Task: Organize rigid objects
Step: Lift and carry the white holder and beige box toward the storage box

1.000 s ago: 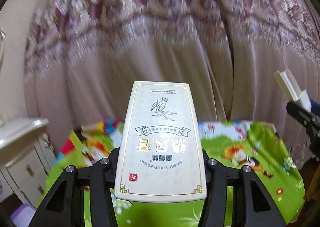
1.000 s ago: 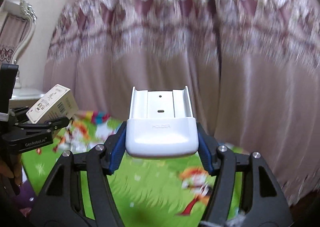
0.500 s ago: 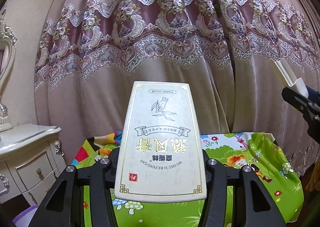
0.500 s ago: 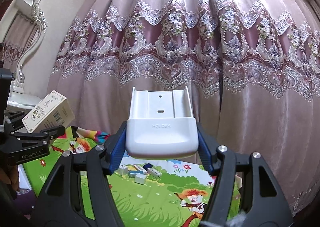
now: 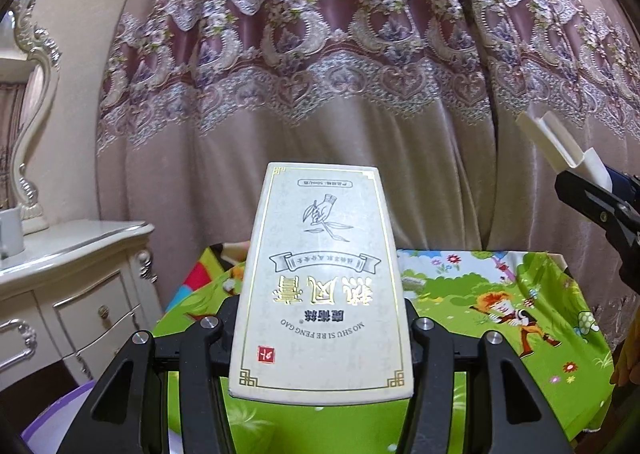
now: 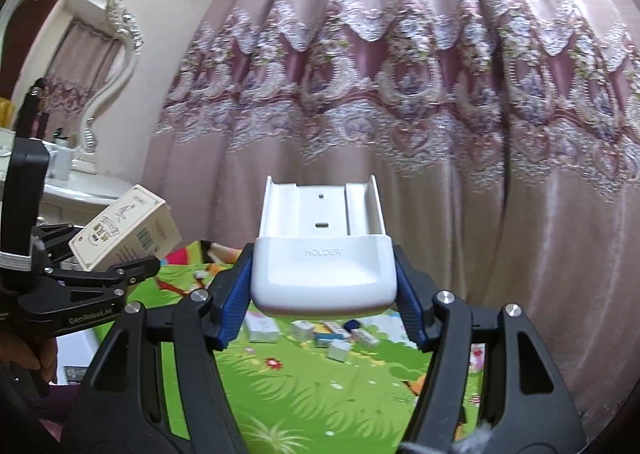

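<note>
Aloft, left claw (image 5: 320, 338) clamped on cream carton (image 5: 320, 282), right claw (image 6: 320, 294) pinching white holder (image 6: 322, 270), cartoon mat (image 6: 320, 386) beneath

The right hand-held gripper (image 6: 324, 318) was black with silver screws and blue ribbed pads (image 6: 230, 312); the left hand-held gripper (image 6: 116, 254) bore white "GenRobot.AI" lettering.

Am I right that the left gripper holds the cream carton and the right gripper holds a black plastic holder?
Not quite: the plastic holder is white, as the right wrist view shows. The right gripper does hold it, and the left gripper holds the cream carton.
</note>
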The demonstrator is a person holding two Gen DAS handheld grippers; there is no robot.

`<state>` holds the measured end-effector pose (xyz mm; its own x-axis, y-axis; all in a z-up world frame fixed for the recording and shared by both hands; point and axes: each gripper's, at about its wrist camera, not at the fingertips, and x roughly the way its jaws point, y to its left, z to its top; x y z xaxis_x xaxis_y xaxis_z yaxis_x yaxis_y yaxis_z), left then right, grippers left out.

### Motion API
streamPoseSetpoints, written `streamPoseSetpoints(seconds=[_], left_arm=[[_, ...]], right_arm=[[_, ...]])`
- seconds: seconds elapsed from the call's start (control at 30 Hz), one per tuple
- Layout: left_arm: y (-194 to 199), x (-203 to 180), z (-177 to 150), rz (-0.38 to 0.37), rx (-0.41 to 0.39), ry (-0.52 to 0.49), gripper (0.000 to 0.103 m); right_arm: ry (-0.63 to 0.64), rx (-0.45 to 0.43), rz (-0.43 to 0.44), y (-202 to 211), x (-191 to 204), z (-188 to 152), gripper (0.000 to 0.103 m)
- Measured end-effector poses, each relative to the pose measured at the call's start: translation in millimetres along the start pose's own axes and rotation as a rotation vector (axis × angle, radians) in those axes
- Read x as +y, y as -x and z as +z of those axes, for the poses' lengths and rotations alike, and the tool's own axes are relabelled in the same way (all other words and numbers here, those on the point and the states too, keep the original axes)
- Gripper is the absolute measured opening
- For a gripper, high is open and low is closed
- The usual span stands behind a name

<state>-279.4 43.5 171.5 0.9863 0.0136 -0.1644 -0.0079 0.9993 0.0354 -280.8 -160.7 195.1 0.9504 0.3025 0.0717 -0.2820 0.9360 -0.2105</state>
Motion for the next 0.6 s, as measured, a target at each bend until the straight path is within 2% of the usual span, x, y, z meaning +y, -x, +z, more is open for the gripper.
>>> streamPoseSetpoints(seconds=[0.43,0.6], left_arm=[[16.1,70.8,-26.0,0.122,0.061,0.102,0.053],[22.0,102.6,-45.3,0.186,0.115,0.165,0.053]], right_arm=[[0.082,0.014,0.245,-12.2,78.2,4.1,0.067],[0.139,0.021,0.366,-17.0,119.1,3.5,0.067]])
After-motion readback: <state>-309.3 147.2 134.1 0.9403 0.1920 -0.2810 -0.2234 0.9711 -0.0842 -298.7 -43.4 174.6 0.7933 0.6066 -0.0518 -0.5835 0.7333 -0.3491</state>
